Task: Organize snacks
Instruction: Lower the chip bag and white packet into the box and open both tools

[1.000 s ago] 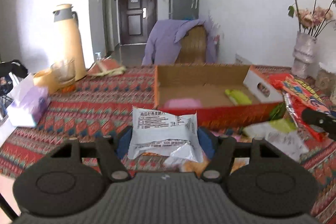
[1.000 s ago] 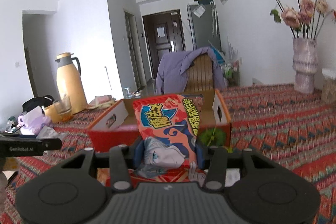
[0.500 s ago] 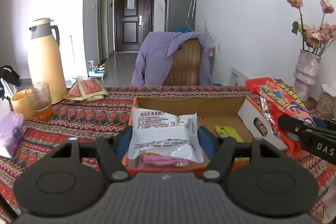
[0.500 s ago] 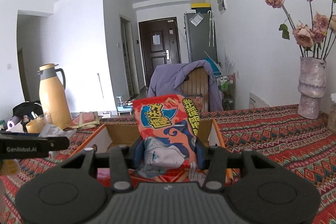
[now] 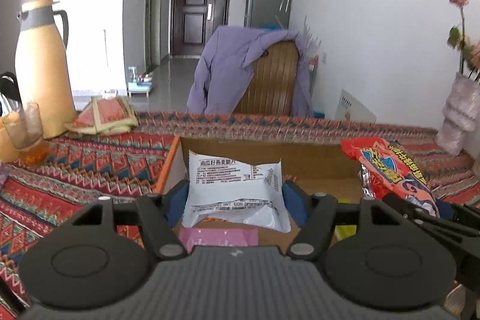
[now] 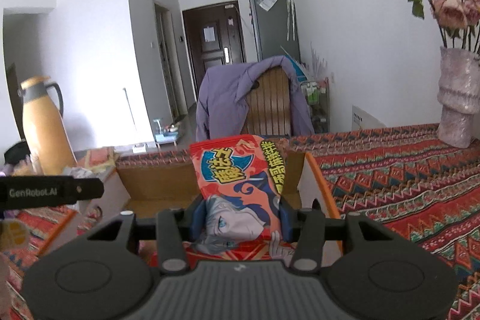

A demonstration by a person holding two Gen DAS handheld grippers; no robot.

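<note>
Left gripper (image 5: 235, 197) and right gripper (image 6: 241, 216) both clamped, tilted slightly downward.

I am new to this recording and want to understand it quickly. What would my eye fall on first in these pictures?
First, the two snack packets held up front: the left gripper clamps a white packet, and the right gripper clamps a red packet. Both hang over an open cardboard box on the patterned tablecloth. Behind the table, a purple jacket drapes over a wooden chair.
</note>
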